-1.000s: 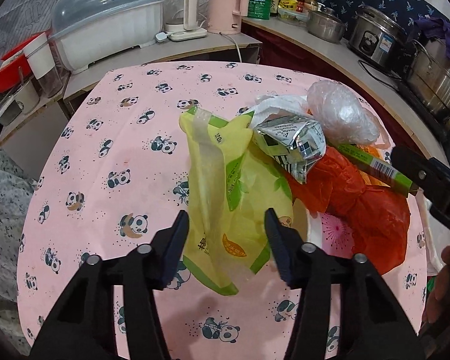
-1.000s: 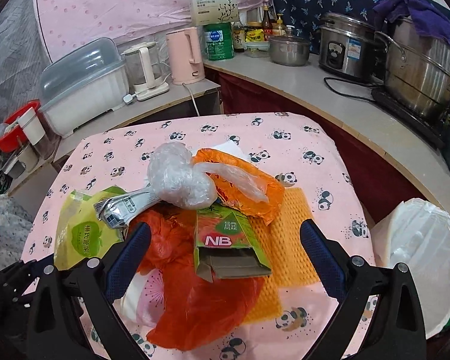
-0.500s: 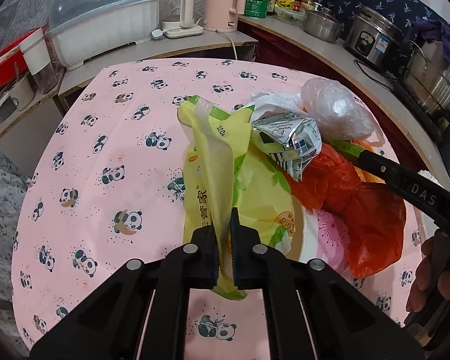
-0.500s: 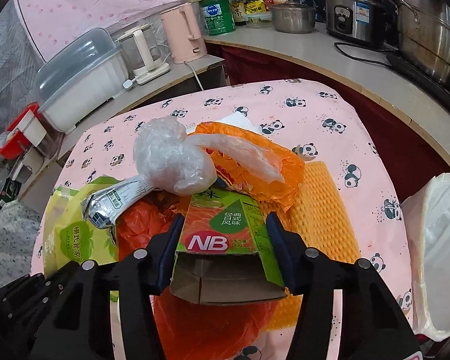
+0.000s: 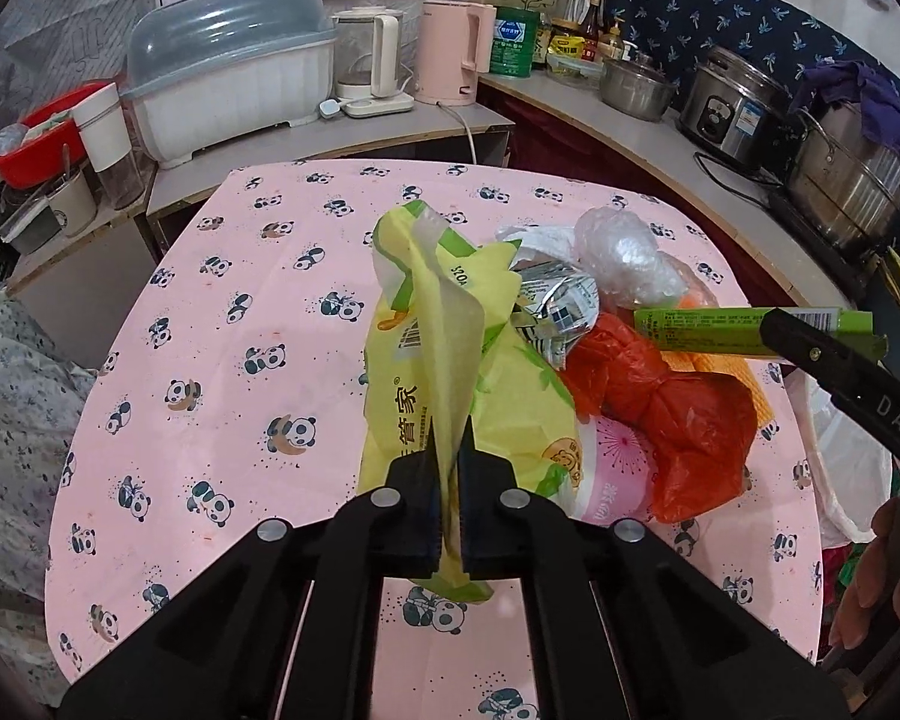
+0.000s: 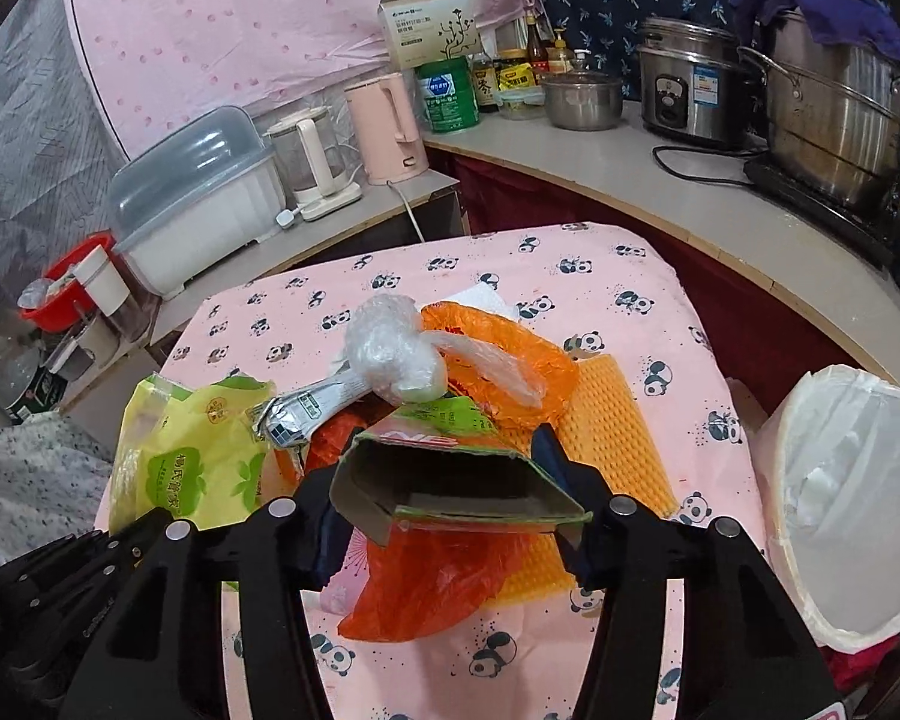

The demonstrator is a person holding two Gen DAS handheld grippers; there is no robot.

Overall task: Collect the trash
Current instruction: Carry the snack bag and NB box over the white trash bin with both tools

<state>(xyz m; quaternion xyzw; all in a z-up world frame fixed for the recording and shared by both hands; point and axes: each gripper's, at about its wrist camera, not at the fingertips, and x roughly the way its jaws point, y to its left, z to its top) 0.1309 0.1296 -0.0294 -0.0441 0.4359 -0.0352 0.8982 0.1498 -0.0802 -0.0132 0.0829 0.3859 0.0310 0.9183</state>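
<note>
My left gripper (image 5: 448, 450) is clamped on the yellow-green snack bag (image 5: 450, 360) at frame centre; my right gripper (image 6: 444, 480) pinches the green NB carton (image 6: 450, 474) at lower centre, above the trash pile.

I see a table (image 5: 258, 276) covered by a pink cloth (image 6: 606, 276) printed with pandas. On it, toward its right half, the rubbish sits in a heap: a yellow-green bag (image 5: 510, 396), a red plastic bag (image 6: 432, 576), an orange mesh mat (image 6: 612, 420) lying flat on the cloth, an orange bag (image 6: 510, 354), a clear plastic wad (image 5: 624, 258) and a crumpled silver wrapper (image 5: 561, 306) on top. I cannot tell which pieces touch the cloth.
</note>
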